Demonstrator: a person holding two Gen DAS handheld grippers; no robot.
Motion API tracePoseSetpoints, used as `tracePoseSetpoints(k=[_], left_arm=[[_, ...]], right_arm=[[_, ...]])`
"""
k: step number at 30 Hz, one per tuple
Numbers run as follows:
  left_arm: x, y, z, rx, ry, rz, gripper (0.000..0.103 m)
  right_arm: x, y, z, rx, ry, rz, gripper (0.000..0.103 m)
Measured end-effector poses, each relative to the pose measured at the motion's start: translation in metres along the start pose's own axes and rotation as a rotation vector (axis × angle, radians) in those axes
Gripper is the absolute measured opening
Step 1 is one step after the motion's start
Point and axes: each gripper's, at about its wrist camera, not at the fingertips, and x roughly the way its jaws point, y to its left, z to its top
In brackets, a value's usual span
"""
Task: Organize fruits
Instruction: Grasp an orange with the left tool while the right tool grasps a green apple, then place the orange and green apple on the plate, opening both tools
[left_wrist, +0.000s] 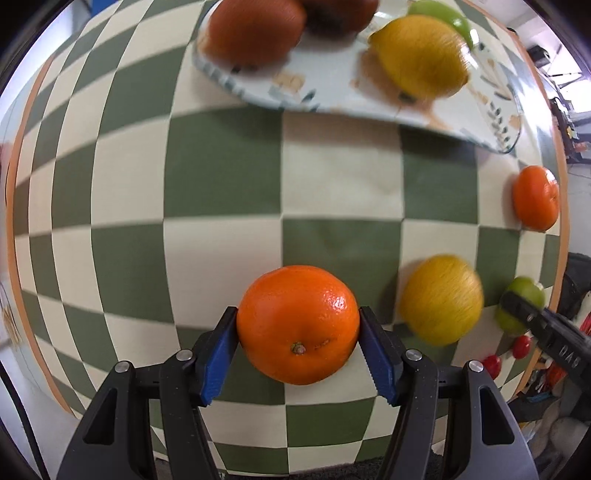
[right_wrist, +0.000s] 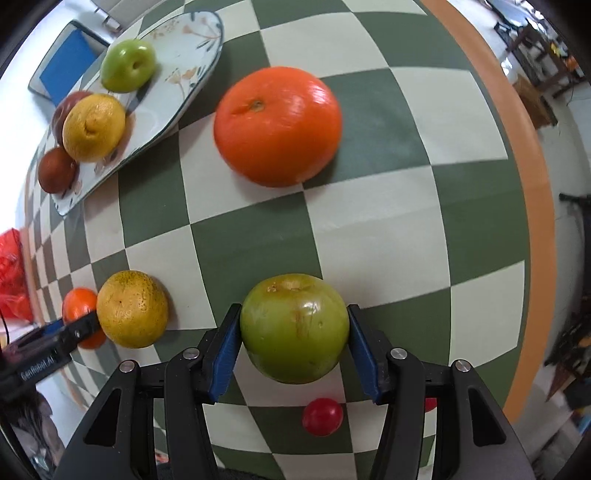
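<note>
A glossy round orange (left_wrist: 297, 325) is clamped between the blue pads of the left hand-held gripper (left_wrist: 297, 328), low in the centre of the left wrist view. A round green apple (right_wrist: 294, 328) is likewise held fast by the right hand-held gripper (right_wrist: 294, 330), low in the right wrist view. Both seem lifted just above the green-and-cream checked desk (left_wrist: 340, 177). The carrying step appears to be in hand. Next, each fruit is probably to be brought to the pale patterned oval plate (left_wrist: 332, 99) at the upper edge, beside the yellow lemon (left_wrist: 419, 55), and released into a free spot.
</note>
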Motion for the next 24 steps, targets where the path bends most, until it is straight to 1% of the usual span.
tracePoseSetpoints(k=[3,6,8,11,14,17,20,22,24], left_arm=[[0.006,0.009,-0.002,-0.038,0.003,-0.028,0.061],[0.005,0.010,-0.001,-0.038,-0.012,-0.016,0.061],[0.004,0.013,-0.002,-0.038,-0.020,-0.013,0.061],[-0.009,0.015,0.000,-0.039,-0.042,-0.025,0.061],[-0.040,0.012,-0.011,-0.048,-0.083,-0.071,0.061],[-0.073,0.010,0.005,-0.045,-0.148,-0.104,0.061],[-0.102,0.007,0.033,-0.040,-0.195,-0.118,0.061],[-0.111,0.011,0.055,-0.037,-0.199,-0.112,0.061],[-0.109,0.012,0.071,-0.044,-0.180,-0.112,0.061]], right_arm=[[0.000,-0.003,0.001,0.015,0.007,0.011,0.058],[0.001,-0.005,0.008,0.009,0.017,0.014,0.058],[-0.001,-0.004,0.007,-0.006,0.015,0.005,0.058],[-0.001,0.005,0.006,-0.025,0.005,-0.006,0.058],[-0.010,0.017,0.001,-0.020,0.002,0.033,0.058],[-0.030,0.028,0.003,-0.010,-0.026,0.098,0.058],[-0.056,0.043,0.016,-0.024,-0.082,0.143,0.058],[-0.069,0.052,0.033,-0.031,-0.113,0.158,0.058],[-0.073,0.057,0.064,-0.038,-0.136,0.162,0.058]])
